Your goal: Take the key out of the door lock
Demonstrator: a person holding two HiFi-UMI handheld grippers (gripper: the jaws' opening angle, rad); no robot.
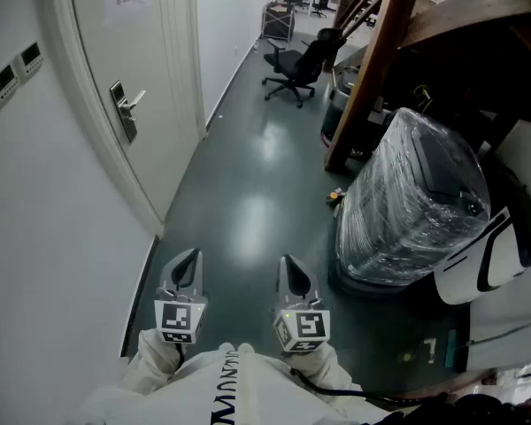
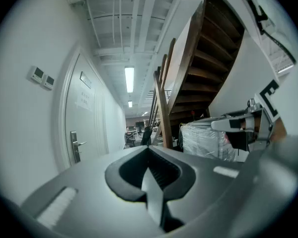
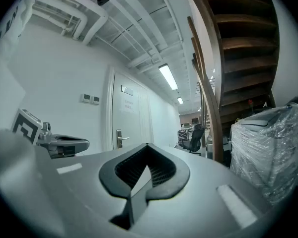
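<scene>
My left claw (image 1: 187,262) and right claw (image 1: 290,271) were closed, empty, side by side; both stood well apart from the door lock (image 1: 124,112).

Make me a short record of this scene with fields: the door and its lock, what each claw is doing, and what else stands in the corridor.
door: closed, on the corridor's left side
lock plate: on the door, with a lever handle; a key is too small to make out
left claw: shut, empty, held low near the body, well short of the door
right claw: shut, empty, beside the left claw
other things: office chair farther down the corridor; plastic-wrapped object and wooden staircase at right
</scene>
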